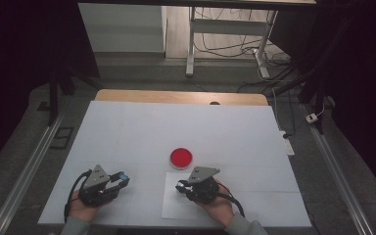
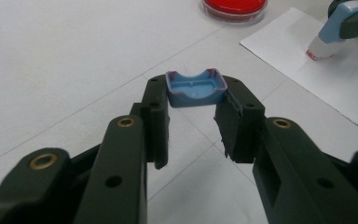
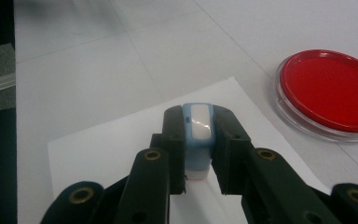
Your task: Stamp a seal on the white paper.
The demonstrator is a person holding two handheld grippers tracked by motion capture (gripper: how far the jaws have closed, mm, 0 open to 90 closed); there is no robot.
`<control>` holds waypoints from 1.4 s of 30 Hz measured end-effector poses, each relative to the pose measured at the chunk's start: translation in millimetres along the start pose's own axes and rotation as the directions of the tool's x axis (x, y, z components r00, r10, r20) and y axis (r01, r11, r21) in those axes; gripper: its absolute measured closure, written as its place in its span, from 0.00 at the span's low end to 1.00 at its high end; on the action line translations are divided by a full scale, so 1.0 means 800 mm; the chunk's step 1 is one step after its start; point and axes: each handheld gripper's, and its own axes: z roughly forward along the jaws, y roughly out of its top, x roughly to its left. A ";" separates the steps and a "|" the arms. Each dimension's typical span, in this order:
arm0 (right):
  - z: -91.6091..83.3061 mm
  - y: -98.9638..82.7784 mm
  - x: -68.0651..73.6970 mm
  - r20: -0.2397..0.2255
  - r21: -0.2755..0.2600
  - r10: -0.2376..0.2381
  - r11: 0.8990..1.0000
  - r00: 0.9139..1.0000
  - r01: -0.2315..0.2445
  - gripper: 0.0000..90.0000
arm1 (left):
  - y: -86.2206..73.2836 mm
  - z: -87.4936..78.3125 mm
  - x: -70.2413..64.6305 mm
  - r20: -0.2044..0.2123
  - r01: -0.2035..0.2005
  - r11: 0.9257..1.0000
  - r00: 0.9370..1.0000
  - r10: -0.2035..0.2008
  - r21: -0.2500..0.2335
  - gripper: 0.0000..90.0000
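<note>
My left gripper [image 1: 122, 181] rests near the table's front left, shut on a small blue cap [image 2: 196, 88] whose hollow side faces the camera. To the right, my right gripper [image 1: 180, 187] is shut on a light blue stamp [image 3: 198, 135] with a white top. The stamp hangs over a white paper sheet [image 1: 172, 205], and the left gripper view shows its lower end [image 2: 324, 46] pointing down at the sheet [image 2: 326, 88]. A round red ink pad [image 1: 181, 157] in a clear dish lies just beyond the paper, also seen as a red disc [image 3: 331, 91] to the right of the stamp.
The white table top [image 1: 176, 127] stretches away behind the ink pad, with a wooden edge [image 1: 176, 96] at its far side. Metal rails run along the floor on both sides. A desk frame and cables stand beyond the table.
</note>
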 end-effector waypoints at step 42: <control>0.001 -0.003 -0.001 -0.009 -0.013 0.004 1.000 1.000 -0.004 0.84 | 0.001 0.000 -0.002 -0.001 -0.004 1.000 1.000 0.004 -0.001 0.73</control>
